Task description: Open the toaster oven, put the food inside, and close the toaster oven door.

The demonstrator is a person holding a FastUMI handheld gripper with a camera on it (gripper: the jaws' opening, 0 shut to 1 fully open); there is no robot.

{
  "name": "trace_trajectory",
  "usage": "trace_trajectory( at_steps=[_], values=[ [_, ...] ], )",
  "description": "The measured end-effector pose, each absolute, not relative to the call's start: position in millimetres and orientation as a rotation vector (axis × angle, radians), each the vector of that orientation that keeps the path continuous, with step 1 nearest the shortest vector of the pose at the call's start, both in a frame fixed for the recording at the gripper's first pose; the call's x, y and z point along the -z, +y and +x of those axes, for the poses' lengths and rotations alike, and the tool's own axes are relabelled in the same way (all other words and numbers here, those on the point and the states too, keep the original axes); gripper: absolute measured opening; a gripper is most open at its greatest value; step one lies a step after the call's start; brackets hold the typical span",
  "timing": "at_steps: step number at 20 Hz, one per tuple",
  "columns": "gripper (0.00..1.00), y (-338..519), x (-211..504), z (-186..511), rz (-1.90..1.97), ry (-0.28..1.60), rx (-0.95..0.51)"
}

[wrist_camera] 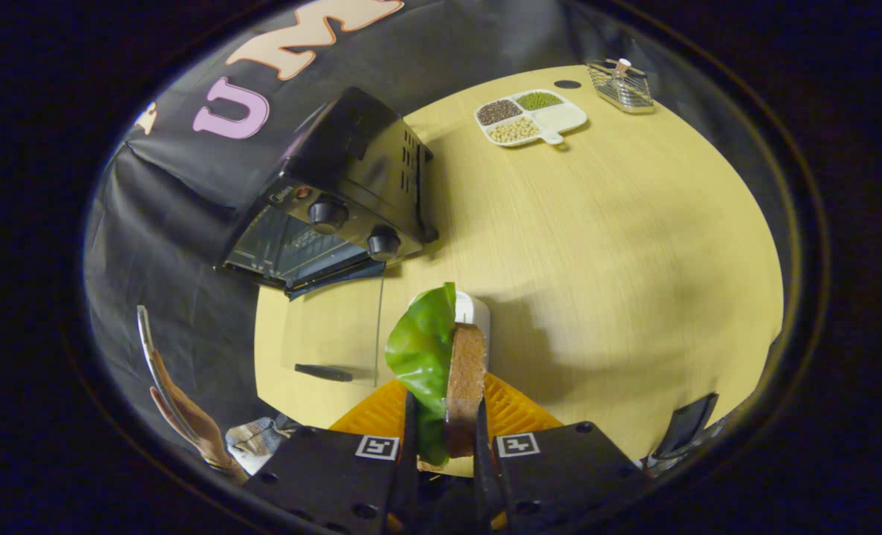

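The gripper [444,438] pinches a sandwich [448,364] upright between both fingers, which stand narrowly apart against its sides: a green lettuce leaf on one face, brown bread on the other. Just under it lies an orange slatted tray [515,412]. Beyond the fingers the toaster oven [336,200] stands with its glass door [333,338] dropped flat on the wooden table [619,260]. Farther off, a divided white dish [531,117] holds dark, green and pale beans, one compartment bare; near it is a wire rack [620,85].

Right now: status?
Tool shut on sandwich, lifted above orange basket. Toaster oven door open, beyond fingers. Path looks clear.
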State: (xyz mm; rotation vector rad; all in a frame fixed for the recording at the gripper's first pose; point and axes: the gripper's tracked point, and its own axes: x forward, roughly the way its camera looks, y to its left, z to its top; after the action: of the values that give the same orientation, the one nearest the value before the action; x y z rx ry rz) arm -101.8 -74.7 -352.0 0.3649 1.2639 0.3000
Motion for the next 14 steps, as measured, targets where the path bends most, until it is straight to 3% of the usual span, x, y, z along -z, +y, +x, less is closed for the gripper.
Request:
trace_trajectory(
  at_steps=[14],
  values=[
    [0.33, 15.8, 300.8, -110.2, 0.617, 1.042, -0.244]
  ],
)
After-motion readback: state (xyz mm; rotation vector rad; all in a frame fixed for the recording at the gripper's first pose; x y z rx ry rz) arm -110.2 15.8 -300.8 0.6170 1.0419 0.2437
